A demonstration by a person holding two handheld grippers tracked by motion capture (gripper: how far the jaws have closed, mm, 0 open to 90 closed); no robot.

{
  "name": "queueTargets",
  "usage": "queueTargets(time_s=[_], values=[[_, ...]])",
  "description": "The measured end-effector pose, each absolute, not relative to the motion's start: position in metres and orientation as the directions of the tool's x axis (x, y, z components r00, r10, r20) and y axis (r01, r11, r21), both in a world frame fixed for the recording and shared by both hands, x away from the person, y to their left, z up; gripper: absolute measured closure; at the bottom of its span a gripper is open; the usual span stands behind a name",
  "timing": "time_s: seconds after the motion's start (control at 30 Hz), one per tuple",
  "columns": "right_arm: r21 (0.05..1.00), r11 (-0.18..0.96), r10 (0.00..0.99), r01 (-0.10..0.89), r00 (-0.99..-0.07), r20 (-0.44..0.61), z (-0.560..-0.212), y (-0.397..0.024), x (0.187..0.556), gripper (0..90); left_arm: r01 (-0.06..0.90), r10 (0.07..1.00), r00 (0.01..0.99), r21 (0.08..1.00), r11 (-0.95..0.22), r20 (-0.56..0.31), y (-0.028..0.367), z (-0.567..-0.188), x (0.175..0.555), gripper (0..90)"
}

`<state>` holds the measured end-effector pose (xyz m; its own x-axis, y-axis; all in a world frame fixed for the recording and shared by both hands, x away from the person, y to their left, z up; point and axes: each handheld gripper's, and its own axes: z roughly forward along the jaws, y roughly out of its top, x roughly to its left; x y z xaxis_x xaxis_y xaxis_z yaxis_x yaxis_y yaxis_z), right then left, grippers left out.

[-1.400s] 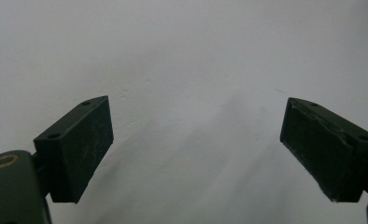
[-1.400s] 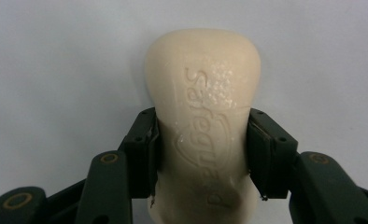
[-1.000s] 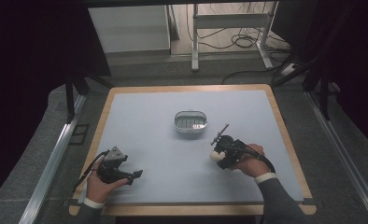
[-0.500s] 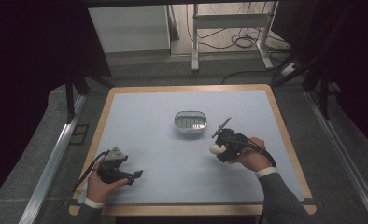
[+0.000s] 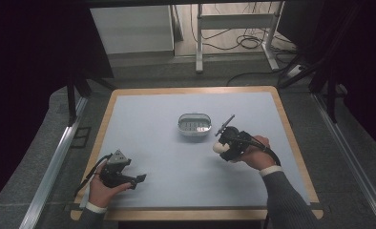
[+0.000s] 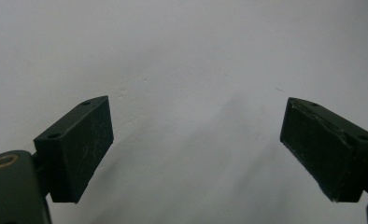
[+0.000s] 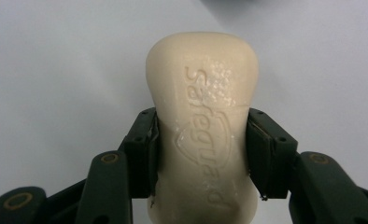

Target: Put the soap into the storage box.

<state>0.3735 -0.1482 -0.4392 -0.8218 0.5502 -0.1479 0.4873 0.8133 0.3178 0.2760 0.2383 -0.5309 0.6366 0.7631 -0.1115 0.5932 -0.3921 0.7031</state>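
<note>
A cream bar of soap point(image 7: 201, 121) with raised lettering stands between the jaws of my right gripper point(image 7: 201, 149), which is shut on its narrow waist. From above, the soap point(image 5: 218, 148) sticks out of the right gripper point(image 5: 224, 147) just right of and below a small grey soap dish point(image 5: 194, 124) at the table's middle. My left gripper point(image 5: 139, 179) rests near the front left of the table. Its jaws stand wide apart in the left gripper view point(image 6: 198, 149), with nothing but the pale surface between them.
The pale blue tabletop point(image 5: 167, 143) has a wooden rim point(image 5: 195, 89). Beyond its far edge are a metal frame's legs point(image 5: 234, 28) and cables on the floor. Dark grey floor and rails flank both sides.
My right gripper has carried the soap a little up the picture, closer to the dish. The left gripper has stayed where it was.
</note>
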Motion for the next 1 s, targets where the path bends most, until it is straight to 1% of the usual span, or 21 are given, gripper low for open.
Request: queueTargets(time_s=[0.63,1.0], values=[[0.335,0.816,0.541,0.471,-0.827,-0.155,-0.437,-0.146,0.389,49.3,0.595,0.757,0.643,0.697,-0.400,-0.115,0.235,-0.533,0.277,10.0],[0.354,0.810,0.542,0.467,-0.827,-0.149,-0.437,-0.143,0.404,49.3,0.596,0.753,0.648,0.695,-0.404,-0.118,0.234,-0.535,0.277,10.0]])
